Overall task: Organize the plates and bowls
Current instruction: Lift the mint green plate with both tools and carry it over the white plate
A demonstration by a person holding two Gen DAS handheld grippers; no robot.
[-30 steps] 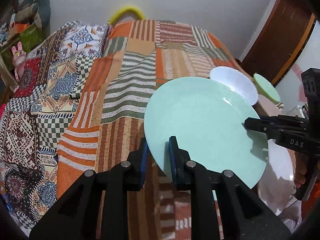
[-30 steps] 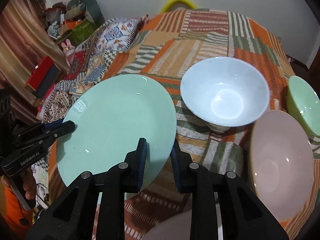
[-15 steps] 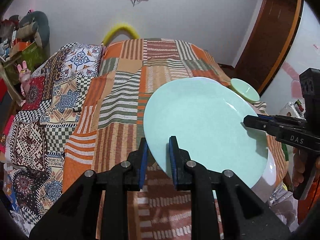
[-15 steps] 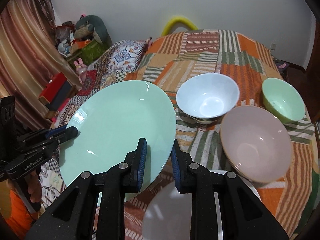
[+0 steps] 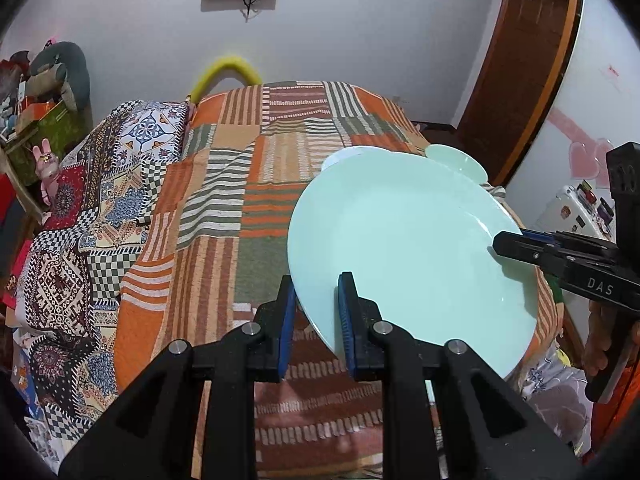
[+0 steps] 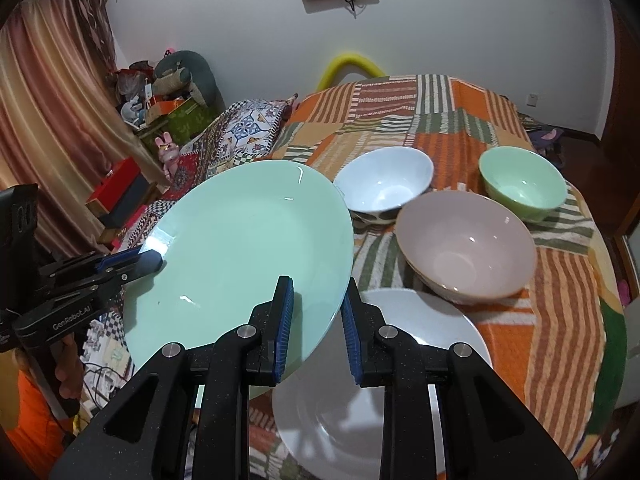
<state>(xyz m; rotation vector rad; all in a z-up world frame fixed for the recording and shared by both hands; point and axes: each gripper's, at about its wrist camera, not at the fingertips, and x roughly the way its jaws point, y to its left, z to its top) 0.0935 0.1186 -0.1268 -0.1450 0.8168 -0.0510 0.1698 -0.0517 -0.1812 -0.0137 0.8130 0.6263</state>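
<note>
A large mint-green plate (image 5: 400, 248) (image 6: 240, 248) hangs tilted above the bed, held from two sides. My left gripper (image 5: 316, 312) is shut on its near-left rim, and it also shows at the plate's left edge in the right wrist view (image 6: 158, 262). My right gripper (image 6: 318, 312) is shut on the opposite rim and reaches in from the right in the left wrist view (image 5: 498, 242). Under the lifted plate lies a white plate (image 6: 380, 380). Behind it stand a white bowl (image 6: 384, 184), a pink bowl (image 6: 466, 244) and a green bowl (image 6: 522, 184).
A striped orange patchwork blanket (image 5: 224, 248) covers the bed; a patterned quilt (image 5: 80, 240) lies along its left side. A shelf with toys and boxes (image 6: 160, 112) stands by the curtain. A wooden door (image 5: 520, 72) is at the right. A person's hand (image 5: 604, 344) holds the right gripper.
Both grippers have lifted the mint-green plate and drawn it back toward the person. The bowls now look farther away, and the white plate beneath has come into view.
</note>
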